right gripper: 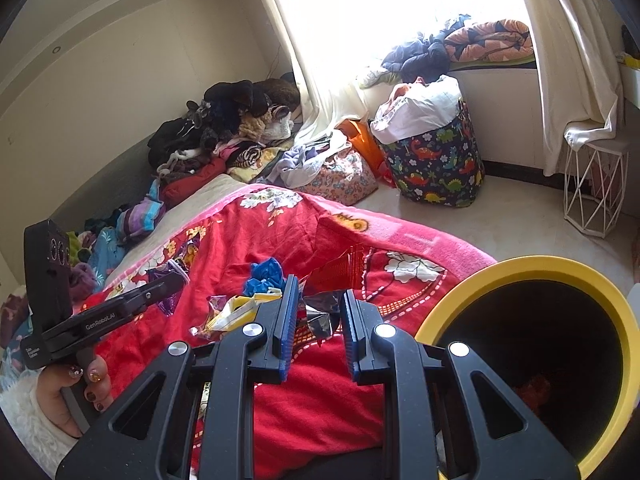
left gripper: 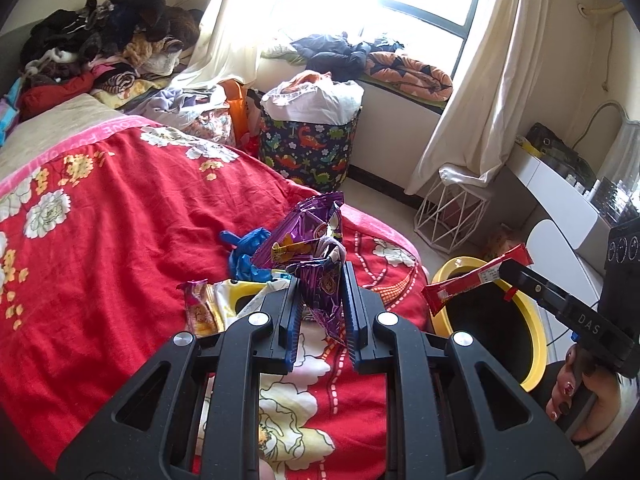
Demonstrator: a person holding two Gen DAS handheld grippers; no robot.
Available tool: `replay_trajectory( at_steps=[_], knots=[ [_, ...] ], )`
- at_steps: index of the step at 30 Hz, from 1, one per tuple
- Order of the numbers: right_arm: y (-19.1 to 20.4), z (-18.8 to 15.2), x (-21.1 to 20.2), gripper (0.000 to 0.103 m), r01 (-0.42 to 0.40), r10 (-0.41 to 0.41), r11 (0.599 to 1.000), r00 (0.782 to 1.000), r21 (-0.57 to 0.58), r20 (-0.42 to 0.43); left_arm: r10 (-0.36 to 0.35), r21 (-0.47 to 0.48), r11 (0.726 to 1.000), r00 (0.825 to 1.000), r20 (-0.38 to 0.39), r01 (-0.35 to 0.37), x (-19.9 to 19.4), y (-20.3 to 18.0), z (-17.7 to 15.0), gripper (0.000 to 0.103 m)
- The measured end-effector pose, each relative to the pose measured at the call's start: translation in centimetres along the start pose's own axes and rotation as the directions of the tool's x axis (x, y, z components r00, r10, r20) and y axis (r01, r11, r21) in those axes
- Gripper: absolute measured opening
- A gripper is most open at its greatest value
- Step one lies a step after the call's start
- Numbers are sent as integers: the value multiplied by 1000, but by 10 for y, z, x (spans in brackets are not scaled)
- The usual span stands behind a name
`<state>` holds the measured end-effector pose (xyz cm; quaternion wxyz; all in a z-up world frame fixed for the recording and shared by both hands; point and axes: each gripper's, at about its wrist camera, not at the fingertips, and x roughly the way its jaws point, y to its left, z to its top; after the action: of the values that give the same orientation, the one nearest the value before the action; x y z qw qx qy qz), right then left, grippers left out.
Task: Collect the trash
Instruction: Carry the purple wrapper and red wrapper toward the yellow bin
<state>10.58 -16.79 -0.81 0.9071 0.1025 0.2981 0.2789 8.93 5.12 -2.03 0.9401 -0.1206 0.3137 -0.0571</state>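
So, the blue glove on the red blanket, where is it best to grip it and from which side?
Probably grip the blue glove at its bunched top, coming down from above. It lies crumpled on the red blanket in raised folds, with a yellow-white wrapper close beside it, so a low side approach could catch the wrapper.

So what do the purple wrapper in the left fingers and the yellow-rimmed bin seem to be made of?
Crinkled purple snack wrapper: likely metallised plastic film, glossy, sharply creased, with bright glints. Round yellow-rimmed bin: probably moulded plastic, with a smooth, even, semi-matte rim and a dark interior.
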Motion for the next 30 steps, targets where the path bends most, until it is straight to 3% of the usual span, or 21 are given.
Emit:
replay_trajectory(
  at_steps=[30],
  knots=[
    [-34,5,-46,20,83,-86,996,993,42,80,-85,100,991,996,-4,85,1,-56,-1,13]
  ],
)
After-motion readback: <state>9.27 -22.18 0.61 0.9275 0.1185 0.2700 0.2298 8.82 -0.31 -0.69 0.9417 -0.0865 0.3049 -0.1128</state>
